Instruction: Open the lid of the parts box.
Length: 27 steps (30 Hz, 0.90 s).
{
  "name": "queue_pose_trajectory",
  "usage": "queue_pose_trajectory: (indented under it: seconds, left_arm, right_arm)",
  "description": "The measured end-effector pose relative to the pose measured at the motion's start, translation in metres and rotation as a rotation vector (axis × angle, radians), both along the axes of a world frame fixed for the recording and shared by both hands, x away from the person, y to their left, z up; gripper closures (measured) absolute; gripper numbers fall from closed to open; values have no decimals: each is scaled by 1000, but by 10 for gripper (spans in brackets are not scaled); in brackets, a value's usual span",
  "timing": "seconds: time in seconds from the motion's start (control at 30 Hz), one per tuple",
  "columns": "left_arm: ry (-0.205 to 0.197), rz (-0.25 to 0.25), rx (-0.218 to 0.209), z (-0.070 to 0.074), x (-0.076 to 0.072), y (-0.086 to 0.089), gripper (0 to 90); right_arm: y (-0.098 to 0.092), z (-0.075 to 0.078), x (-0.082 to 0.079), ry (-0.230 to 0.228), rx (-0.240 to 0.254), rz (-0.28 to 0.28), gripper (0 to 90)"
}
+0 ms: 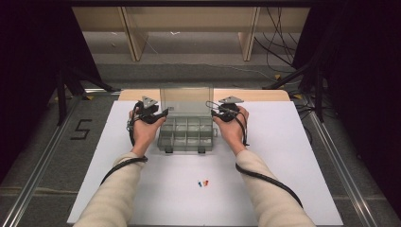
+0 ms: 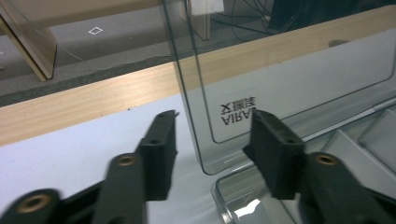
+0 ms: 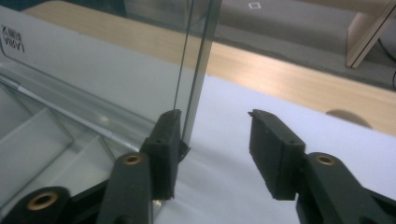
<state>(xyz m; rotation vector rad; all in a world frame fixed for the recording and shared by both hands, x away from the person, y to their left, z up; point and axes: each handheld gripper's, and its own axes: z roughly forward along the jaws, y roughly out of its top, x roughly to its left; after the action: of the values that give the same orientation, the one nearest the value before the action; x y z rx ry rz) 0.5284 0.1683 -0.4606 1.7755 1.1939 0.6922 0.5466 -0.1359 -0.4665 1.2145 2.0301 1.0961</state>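
Note:
A clear plastic compartment box [image 1: 187, 136] stands on the white mat with its lid [image 1: 186, 100] raised upright at the back. My left gripper [image 1: 163, 113] is at the lid's left edge and my right gripper [image 1: 213, 113] at its right edge. In the left gripper view the jaws of the left gripper [image 2: 212, 119] stand apart with the lid's edge [image 2: 187, 74] between them, untouched. In the right gripper view the right gripper [image 3: 215, 114] is open too; its left jaw sits against the lid's edge [image 3: 201, 56], the other jaw well clear.
Two tiny pieces, one blue and one red [image 1: 204, 183], lie on the white mat [image 1: 293, 156] in front of the box. A wooden table edge [image 1: 265, 94] runs behind the mat. Metal rails and cables flank the table on the floor.

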Motion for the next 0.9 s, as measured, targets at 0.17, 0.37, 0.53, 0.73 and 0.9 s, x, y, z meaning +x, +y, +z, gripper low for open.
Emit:
queue_pose_trajectory:
  seconds: [0.17,0.37,0.53,0.73,0.9]
  left_arm:
    - [-8,-28,-42,4,-9,-2,334]
    - [7,-87,-56,10,-35,-5,170]
    - [18,-134,-60,12,-62,-2,141]
    - [18,-165,-44,15,-91,2,113]
    - [7,-194,-31,19,-114,4,113]
  right_arm:
    - [-3,-2,-6,48,16,24,421]
    - [-11,-1,-24,37,31,102,288]
    - [-17,4,-46,30,45,167,262]
    - [-26,9,-74,28,89,214,256]
    - [-33,16,-99,-6,122,268,258]
